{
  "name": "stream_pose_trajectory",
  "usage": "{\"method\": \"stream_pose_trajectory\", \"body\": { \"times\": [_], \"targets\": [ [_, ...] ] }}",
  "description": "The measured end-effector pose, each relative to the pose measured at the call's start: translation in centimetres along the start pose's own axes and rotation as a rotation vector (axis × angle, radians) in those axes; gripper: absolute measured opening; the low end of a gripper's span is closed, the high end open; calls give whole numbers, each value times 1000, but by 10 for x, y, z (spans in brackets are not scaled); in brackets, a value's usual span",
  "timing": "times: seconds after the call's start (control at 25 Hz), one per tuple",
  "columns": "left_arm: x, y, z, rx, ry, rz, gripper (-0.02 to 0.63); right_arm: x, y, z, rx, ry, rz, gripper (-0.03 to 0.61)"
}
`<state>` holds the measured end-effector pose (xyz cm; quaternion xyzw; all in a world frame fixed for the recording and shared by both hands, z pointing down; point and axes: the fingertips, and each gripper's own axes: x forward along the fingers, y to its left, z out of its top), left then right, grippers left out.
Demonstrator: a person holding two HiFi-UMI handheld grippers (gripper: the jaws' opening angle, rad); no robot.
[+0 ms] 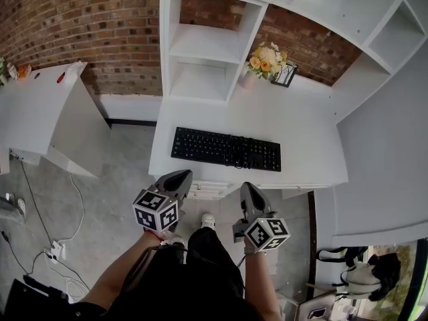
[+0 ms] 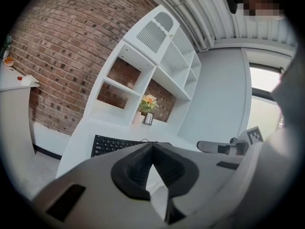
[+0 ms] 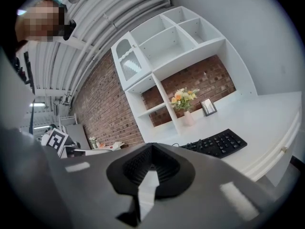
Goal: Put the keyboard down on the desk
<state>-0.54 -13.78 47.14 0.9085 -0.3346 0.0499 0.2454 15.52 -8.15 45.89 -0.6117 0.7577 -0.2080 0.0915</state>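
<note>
Keyboard (image 1: 226, 149) lies flat on white desk (image 1: 301, 146), near its front edge, cord coiled on top. Left gripper (image 1: 175, 179) and right gripper (image 1: 249, 194) hang before the desk, apart from keyboard, jaws pressed together, both empty. Flowers (image 1: 266, 60) at the back.

Keyboard (image 1: 226, 149) blocks worktop (image 1: 307, 136) ahead of left hand-held gripper (image 1: 179, 176) and right hand-held gripper (image 1: 248, 188). Bare strips flank it. Shelf unit (image 1: 204, 45), flowers (image 1: 266, 59) beyond.
</note>
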Motion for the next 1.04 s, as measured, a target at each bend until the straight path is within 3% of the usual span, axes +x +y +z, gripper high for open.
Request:
{"method": "stream_pose_trajectory", "body": {
  "times": [0.56, 1.04],
  "targets": [
    [-20, -9, 14, 56, -54, -8, -9, -22, 20, 16, -78, -94, -30, 2],
    [-37, -11, 38, 158, -127, 30, -9, -35, 35, 32, -146, -145, -30, 2]
  ]
}}
